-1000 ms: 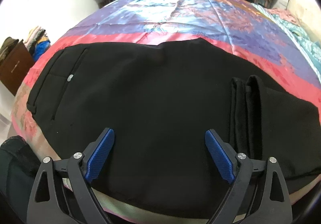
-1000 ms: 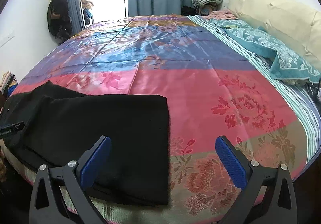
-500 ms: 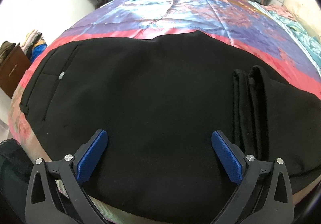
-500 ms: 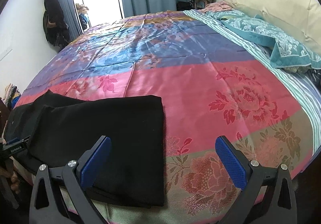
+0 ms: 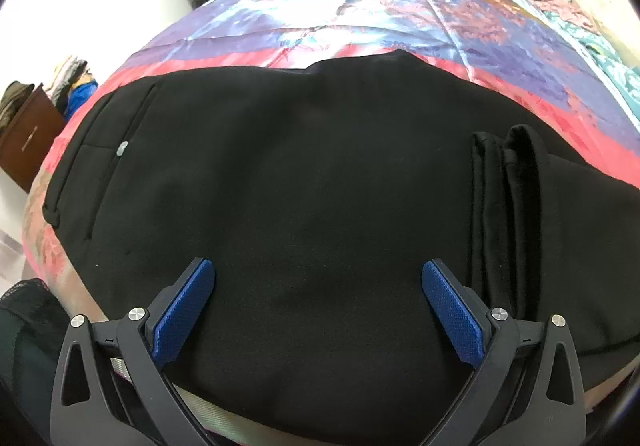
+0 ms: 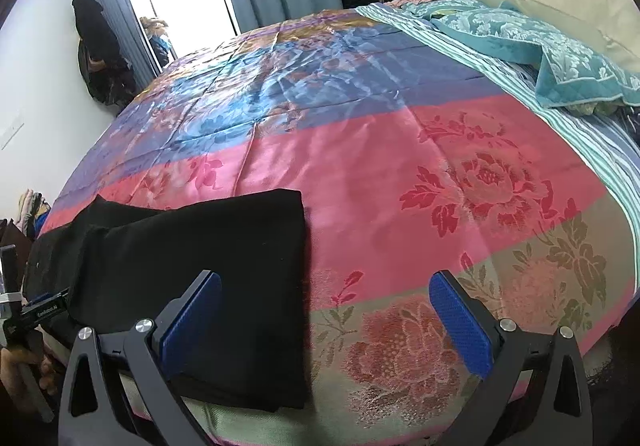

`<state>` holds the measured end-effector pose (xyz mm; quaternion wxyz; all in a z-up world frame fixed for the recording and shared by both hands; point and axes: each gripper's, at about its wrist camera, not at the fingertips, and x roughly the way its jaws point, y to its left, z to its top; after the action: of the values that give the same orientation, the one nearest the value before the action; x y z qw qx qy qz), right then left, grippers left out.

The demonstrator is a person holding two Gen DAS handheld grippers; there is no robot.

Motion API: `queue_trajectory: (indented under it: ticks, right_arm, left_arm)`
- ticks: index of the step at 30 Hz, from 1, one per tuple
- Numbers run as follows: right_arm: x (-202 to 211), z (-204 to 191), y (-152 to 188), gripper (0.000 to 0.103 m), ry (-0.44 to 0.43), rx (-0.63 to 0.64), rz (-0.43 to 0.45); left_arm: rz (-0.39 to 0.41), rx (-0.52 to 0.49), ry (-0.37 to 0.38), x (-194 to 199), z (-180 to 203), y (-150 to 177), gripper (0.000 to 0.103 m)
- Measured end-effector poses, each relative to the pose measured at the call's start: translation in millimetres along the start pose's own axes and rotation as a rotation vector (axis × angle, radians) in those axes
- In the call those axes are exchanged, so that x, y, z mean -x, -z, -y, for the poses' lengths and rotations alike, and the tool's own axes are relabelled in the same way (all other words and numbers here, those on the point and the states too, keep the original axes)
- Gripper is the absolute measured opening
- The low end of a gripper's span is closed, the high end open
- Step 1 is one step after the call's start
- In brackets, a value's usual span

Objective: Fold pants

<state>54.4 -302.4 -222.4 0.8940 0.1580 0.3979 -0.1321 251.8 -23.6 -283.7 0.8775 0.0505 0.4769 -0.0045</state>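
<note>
The black woven pants (image 5: 304, 182) lie flat along the near edge of the bed, on its glossy pink, blue and purple floral bedspread (image 6: 380, 150). The waistband end, with a back pocket and small pale button (image 5: 122, 148), sits at the left of the left wrist view; the legs have been doubled over, their hems (image 5: 500, 206) resting as a ridge on top of the cloth at the right. In the right wrist view the folded edge (image 6: 302, 286) runs straight toward the bed's edge.

The left tool (image 5: 318, 306) hangs over the middle of the pants with its blue pads spread wide and nothing between them (its jaws have just been opening). The right tool (image 6: 325, 320) is likewise spread, straddling the folded edge without pinching it.

The step in hand looks like the next fold, bringing one end over the other. To do it well, each tool should probably pinch all layers together near a corner, lift evenly, and lay the cloth down with edges matched, since loose layers may slide on the slick bedspread.
</note>
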Motion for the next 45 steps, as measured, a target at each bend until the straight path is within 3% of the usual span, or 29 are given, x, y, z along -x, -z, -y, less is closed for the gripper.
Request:
queue_trajectory:
  ticks: [8,16,19,23,28,34,37,40,41,42,43,45]
  right_arm:
    - [-4,-6,2,0.103,0.011,0.028,-0.013]
    - [3,-21,4,0.103,0.067,0.096,0.049]
    - [13,-23,5,0.103,0.096,0.111,0.101]
    - [28,-28,6,0.103,0.134,0.131,0.179]
    - [32,-35,11,0.103,0.167,0.137,0.180]
    - [36,-56,23,0.103,0.176,0.172,0.147]
    - [35,-66,29,0.103,0.170,0.182,0.125]
    - [33,-78,34,0.103,0.155,0.220,0.112]
    - [33,-81,36,0.103,0.151,0.230,0.114]
    - [33,-85,36,0.103,0.146,0.246,0.118]
    - [32,-89,37,0.103,0.145,0.264,0.124]
    - [31,-94,38,0.103,0.137,0.287,0.132]
  left_arm:
    - [-0.001,0.002,0.006,-1,-1,0,0.103]
    - [-0.094,0.007,0.066,6,-14,-15,0.102]
    - [-0.027,0.079,0.137,27,-54,-29,0.102]
    - [0.036,0.238,0.150,36,-146,-60,0.102]
    - [-0.029,0.373,0.172,0,-246,-82,0.102]
    - [-0.111,0.354,0.235,-45,-270,-72,0.102]
    - [-0.233,0.353,0.345,-76,-260,-63,0.103]
    - [-0.246,0.344,0.355,-76,-257,-61,0.102]
    - [-0.257,0.346,0.356,-75,-257,-61,0.098]
    - [-0.254,0.339,0.364,-70,-255,-62,0.073]
    - [-0.253,0.326,0.376,-66,-252,-62,0.063]
    - [-0.239,0.296,0.327,-55,-244,-64,0.024]
